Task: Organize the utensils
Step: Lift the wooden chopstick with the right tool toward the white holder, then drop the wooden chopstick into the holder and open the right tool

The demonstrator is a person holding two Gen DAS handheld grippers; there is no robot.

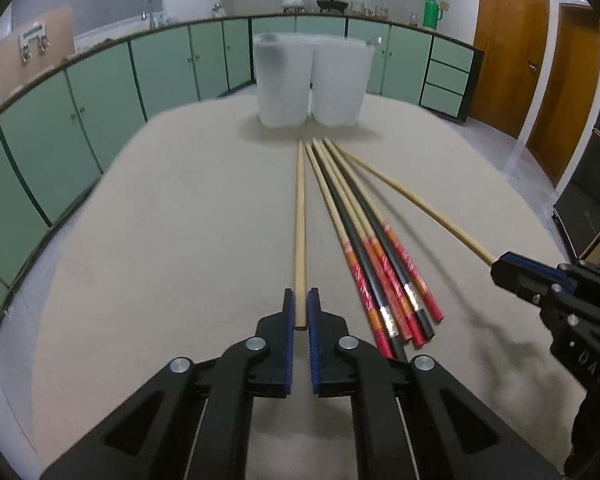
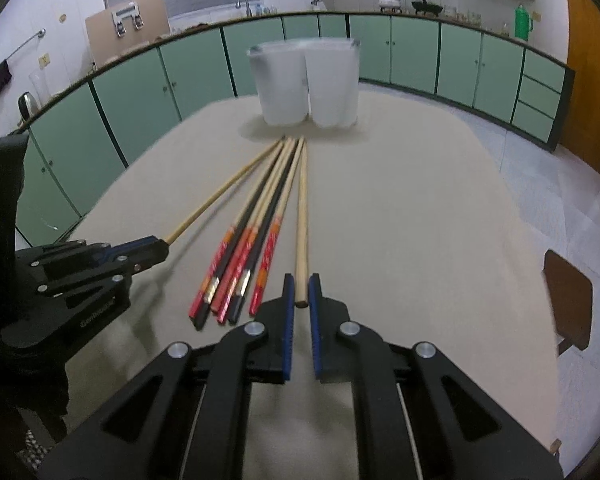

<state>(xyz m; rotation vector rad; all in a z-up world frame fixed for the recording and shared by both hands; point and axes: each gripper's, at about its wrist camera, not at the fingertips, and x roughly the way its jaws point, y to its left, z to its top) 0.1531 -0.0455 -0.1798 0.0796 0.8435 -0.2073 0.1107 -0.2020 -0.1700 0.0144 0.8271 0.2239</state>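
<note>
Two claws: left claw (image 1: 300, 304), right claw (image 2: 301, 290); each round one plain chopstick (image 1: 300, 216)

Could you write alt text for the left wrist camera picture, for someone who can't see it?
The left gripper closes around the near end of a plain wooden chopstick lying on a beige table. Beside it lies a fan of red-and-black chopsticks; the right gripper holds another plain chopstick. Two white containers stand behind.
</note>
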